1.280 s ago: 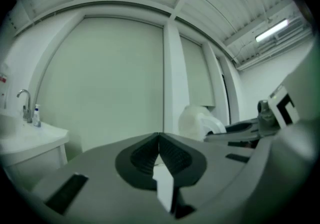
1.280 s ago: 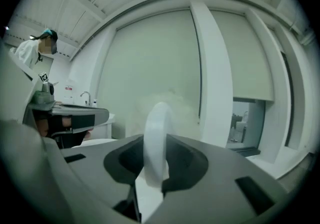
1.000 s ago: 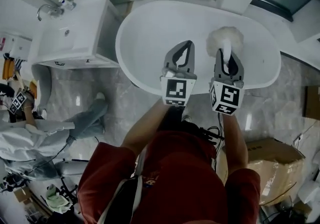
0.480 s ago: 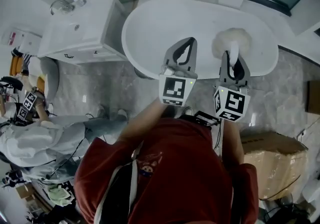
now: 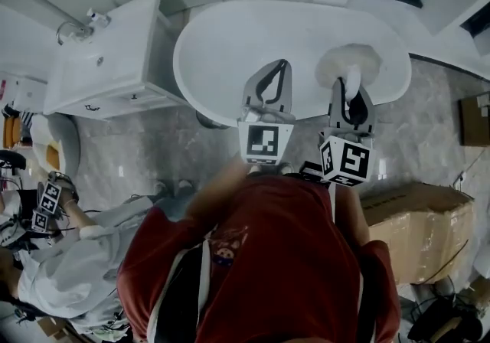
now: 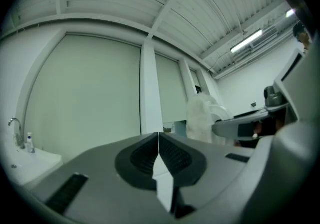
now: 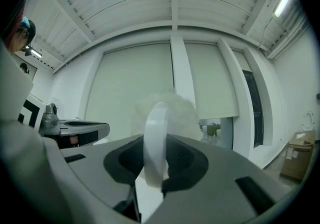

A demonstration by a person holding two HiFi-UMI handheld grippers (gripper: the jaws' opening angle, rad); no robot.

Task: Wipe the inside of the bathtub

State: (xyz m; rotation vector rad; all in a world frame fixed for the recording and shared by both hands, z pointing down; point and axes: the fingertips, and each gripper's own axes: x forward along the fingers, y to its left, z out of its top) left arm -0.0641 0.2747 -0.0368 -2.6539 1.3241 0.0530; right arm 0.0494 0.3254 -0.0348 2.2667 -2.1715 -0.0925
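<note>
Far off the left gripper's [image 5: 280, 66] left side, the head view shows a white washbasin cabinet [image 5: 115, 58] with a tap [image 5: 73, 27] at its back corner. The left gripper is held over the near half of the white bathtub [image 5: 222, 35], jaws pointing across it. From above the jaws read only as a closed loop. The left gripper view shows the ribbed pads pressed tip to tip with nothing between them, and a wall of pale panels ahead. That same view catches the other gripper and a fluffy white mass just off its right side.

The right gripper [image 5: 349, 87] is beside the left one, over the tub's right end. The right gripper view shows its jaws clamped on the flat white handle [image 7: 155, 143] of a duster, whose fluffy head [image 5: 348, 60] sits just beyond the jaw tips. The head view alone places that fluffy head down inside the tub, against the far-right curve of the basin. Whether it actually presses on the surface is hard to judge from that height.

Past the right gripper's right side, on the marbled floor [image 5: 436, 127], stands a cardboard box [image 5: 417, 238].
</note>
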